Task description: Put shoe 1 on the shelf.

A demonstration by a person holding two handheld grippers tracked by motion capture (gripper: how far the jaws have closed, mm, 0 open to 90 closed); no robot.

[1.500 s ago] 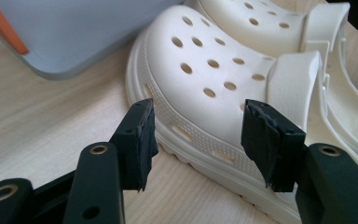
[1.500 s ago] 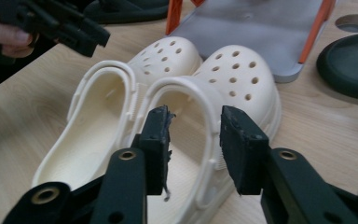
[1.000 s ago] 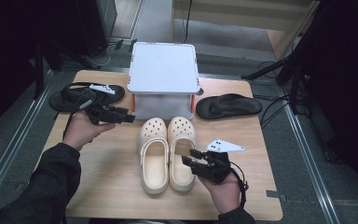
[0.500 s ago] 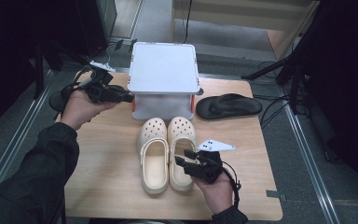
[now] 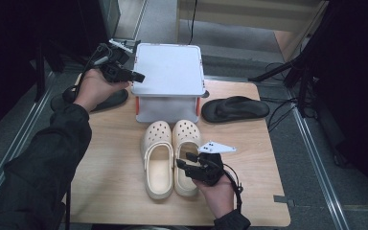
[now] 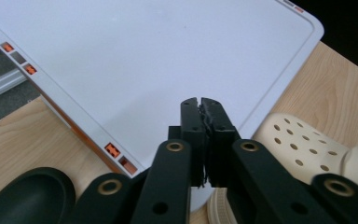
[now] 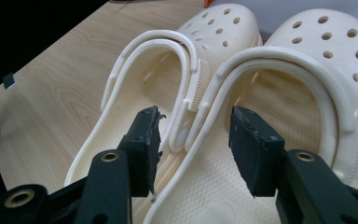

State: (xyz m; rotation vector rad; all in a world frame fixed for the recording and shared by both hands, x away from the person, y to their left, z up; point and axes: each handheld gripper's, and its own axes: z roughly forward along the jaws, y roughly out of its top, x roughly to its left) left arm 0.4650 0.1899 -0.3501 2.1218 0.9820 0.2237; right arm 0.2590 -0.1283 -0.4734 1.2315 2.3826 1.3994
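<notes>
Landmark: the white lidded box (image 5: pixel 169 76) at the far middle of the wooden table (image 5: pixel 110 172).

Right gripper (image 5: pixel 188 163) is sitting nearest the person, in front of the box, over the heel ends of the cream clogs. Its jaws are standing apart and straddling the two inner side walls where the clogs meet; in the right gripper view one pad is inside the left clog (image 7: pixel 135 107) and the other inside the right clog (image 7: pixel 284 98), and neither pad is pressing on anything. So the tongs there are released, not gripping.

The clogs are lying side by side just in front of the box, toes pointing at it, the pair touching along their inner edges.

Left gripper (image 5: pixel 136 76) is hovering at the box's left edge, above the lid, tips pointing across it. Its jaws have just been closing and are now clenched together on nothing, as the left gripper view shows (image 6: pixel 200 105).

One black sandal (image 5: pixel 98 101) is lying left of the box, partly under the left hand (image 5: pixel 96 88); the other black sandal (image 5: pixel 235 109) is lying right of the box.
</notes>
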